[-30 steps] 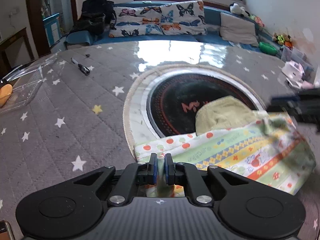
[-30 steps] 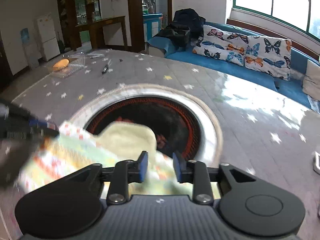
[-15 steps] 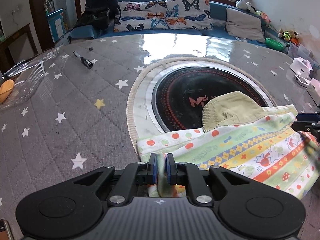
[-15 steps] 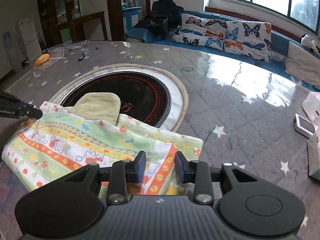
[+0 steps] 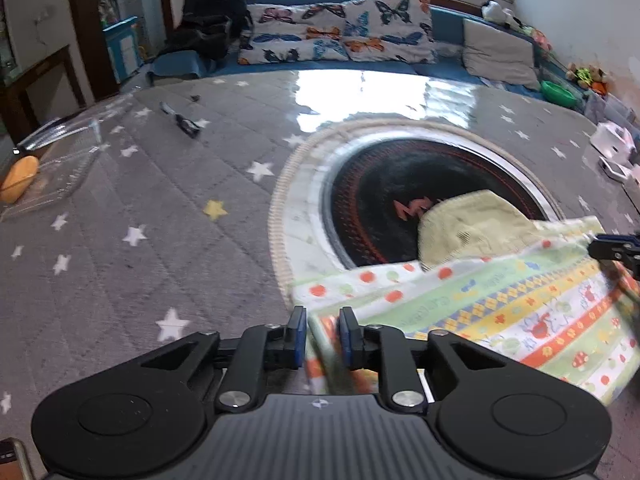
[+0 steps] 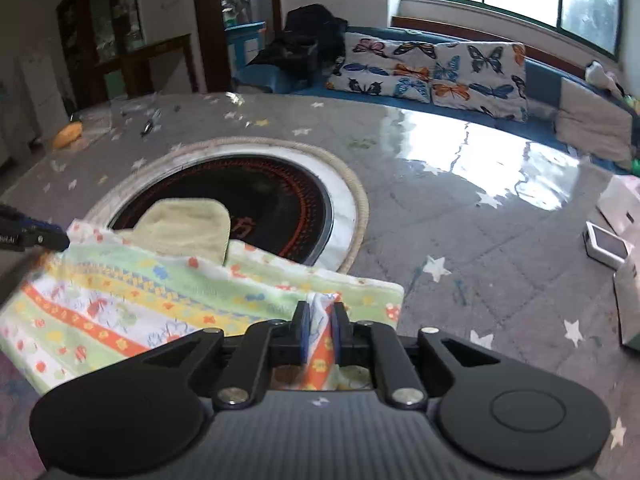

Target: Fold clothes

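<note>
Two grippers working a patterned cloth on a star-print table cover.
The left gripper is standing parted around a cloth edge; the right gripper is pinching a corner, jaws nearly closed.

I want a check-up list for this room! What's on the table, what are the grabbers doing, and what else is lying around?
Surface: grey star-print table cover with a round black insert in the middle.
Job's things: patterned cloth spread at the near edge; a plain yellow-green cloth lies partly under it, on the insert.
Clutter: clear plastic tray holding something orange, a dark pen-like tool, white boxes.
Grippers: left gripper open around a cloth corner; right gripper shut on the other corner.
Cables: nothing seen.
Surroundings: blue sofa with butterfly cushions, windows, wooden furniture.
</note>
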Motion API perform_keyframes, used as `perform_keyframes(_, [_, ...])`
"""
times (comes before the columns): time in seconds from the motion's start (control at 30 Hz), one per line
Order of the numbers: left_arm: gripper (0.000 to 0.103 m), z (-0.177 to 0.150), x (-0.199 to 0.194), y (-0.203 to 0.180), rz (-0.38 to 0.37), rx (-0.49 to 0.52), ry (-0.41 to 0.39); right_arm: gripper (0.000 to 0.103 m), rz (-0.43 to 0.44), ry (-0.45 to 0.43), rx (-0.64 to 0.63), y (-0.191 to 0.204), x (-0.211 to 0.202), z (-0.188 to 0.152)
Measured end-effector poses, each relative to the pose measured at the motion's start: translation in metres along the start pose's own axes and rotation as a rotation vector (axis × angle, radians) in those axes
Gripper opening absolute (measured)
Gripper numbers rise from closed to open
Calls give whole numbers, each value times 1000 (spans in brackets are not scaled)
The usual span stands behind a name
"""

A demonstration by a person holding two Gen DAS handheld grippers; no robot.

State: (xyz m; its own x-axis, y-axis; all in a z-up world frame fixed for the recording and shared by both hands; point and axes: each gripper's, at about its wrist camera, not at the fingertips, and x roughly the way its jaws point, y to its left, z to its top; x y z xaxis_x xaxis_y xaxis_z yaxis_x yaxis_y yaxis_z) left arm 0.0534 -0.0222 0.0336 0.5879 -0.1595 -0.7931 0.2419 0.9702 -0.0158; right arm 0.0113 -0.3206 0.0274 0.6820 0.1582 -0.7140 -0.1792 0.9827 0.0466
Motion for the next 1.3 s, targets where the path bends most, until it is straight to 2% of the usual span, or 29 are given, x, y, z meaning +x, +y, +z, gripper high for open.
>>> perform_keyframes(0.1, [27, 3, -4, 7, 51, -5, -20, 11, 15, -36, -52, 12, -8, 4])
perform_keyframes(0.17, [26, 4, -7, 10, 52, -27, -26, 13, 54, -50, -73, 23, -11, 9])
perform_keyframes(0.27, [26, 5, -14, 6, 17, -45, -40, 13, 135, -41, -108, 41, -9, 17])
perform_keyframes(0.4, [26, 3, -19, -19, -73, -15, -42, 14, 178, -7, -162, 64, 7, 23])
perform_keyframes(0.53, [26, 7, -8, -42, -142, -5, -20, 15, 172, 16, -158, 75, 28, 25])
perform_keyframes(0.73, [26, 12, 21, -60, -158, -5, 23, 15, 176, 38, -139, 75, 38, 23])
perform_keyframes(0.8, [26, 13, 26, -60, -161, -15, 28, 16, 174, 35, -147, 76, 35, 23])
perform_keyframes(0.9, [28, 15, 27, -56, -166, -26, 26, 24, 200, 29, -173, 80, 22, 21])
perform_keyframes(1.1, [26, 13, 19, -56, -157, -13, 13, 25, 253, 45, -267, 101, -1, 8])
perform_keyframes(1.3, [26, -4, -20, -58, -208, -24, -40, 30, 289, 53, -323, 124, -20, -10])
